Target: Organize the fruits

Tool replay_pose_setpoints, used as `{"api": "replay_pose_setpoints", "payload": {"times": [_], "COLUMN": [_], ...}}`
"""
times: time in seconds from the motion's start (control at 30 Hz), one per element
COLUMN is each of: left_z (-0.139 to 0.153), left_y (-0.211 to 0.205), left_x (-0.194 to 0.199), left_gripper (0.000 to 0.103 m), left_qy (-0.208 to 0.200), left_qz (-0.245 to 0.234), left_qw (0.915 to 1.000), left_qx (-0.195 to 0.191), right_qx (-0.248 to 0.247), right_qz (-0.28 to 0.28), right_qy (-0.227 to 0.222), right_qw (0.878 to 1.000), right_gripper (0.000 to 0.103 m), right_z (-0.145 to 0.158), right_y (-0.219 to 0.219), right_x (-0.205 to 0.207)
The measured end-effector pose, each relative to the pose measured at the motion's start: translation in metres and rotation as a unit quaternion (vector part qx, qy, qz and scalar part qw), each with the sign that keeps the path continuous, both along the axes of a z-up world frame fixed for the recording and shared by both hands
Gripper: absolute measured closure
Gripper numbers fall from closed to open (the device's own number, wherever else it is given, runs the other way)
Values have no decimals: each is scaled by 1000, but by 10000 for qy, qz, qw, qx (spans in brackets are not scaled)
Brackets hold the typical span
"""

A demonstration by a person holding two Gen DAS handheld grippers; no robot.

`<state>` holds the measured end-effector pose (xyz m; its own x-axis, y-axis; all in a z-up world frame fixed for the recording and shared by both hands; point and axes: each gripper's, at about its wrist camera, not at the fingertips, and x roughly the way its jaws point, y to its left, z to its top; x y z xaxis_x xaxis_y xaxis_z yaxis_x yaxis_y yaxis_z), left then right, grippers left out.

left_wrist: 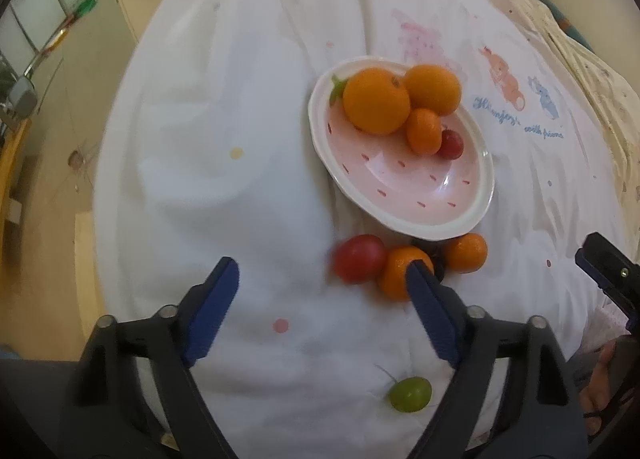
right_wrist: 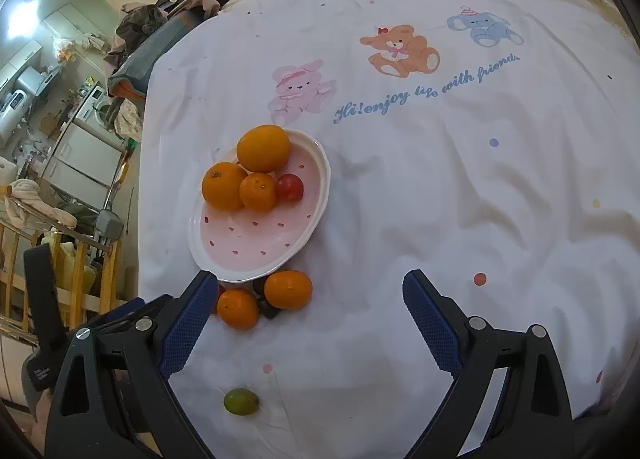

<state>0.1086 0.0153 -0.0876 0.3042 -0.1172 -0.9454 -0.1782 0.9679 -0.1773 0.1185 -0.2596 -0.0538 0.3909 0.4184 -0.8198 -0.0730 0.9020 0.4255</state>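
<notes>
While my left tongs (left_wrist: 320, 271) hung wide and empty, I judged they should straddle the red tomato (left_wrist: 359, 258) squarely; right tongs (right_wrist: 306, 283) gaped idle.

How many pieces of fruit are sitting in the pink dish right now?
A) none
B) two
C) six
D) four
D: the pink dish holds two big oranges, a smaller orange fruit and one small red fruit; the other pieces lie outside it on the white cloth.
</notes>
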Motion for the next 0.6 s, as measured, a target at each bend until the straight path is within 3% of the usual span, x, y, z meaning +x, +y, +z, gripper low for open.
{"api": "replay_pose_setpoints", "payload": {"times": [0.1,0.27,0.5,0.6], "left_z": [-13,-29,-45,-47], "left_y": [2,2,1,-4], "left_x": [10,22,26,27], "left_gripper": [39,47,50,67], "left_qy": [230,497,723,765], "left_qz": [165,410,691,602], "left_qw": [9993,9959,9913,9907], "left_qx": [-227,-638,-859,-954], "right_qx": [4,58,51,4], "right_qz": [-11,-20,20,55], "right_qy": [26,113,202,227], "right_qw": [10000,9999,9998,9997], "right_gripper": [7,7,7,7], "right_z": [-1,-4,-8,-10], "right_y": [-1,-2,1,3], "right_x": [1,4,6,6]}}
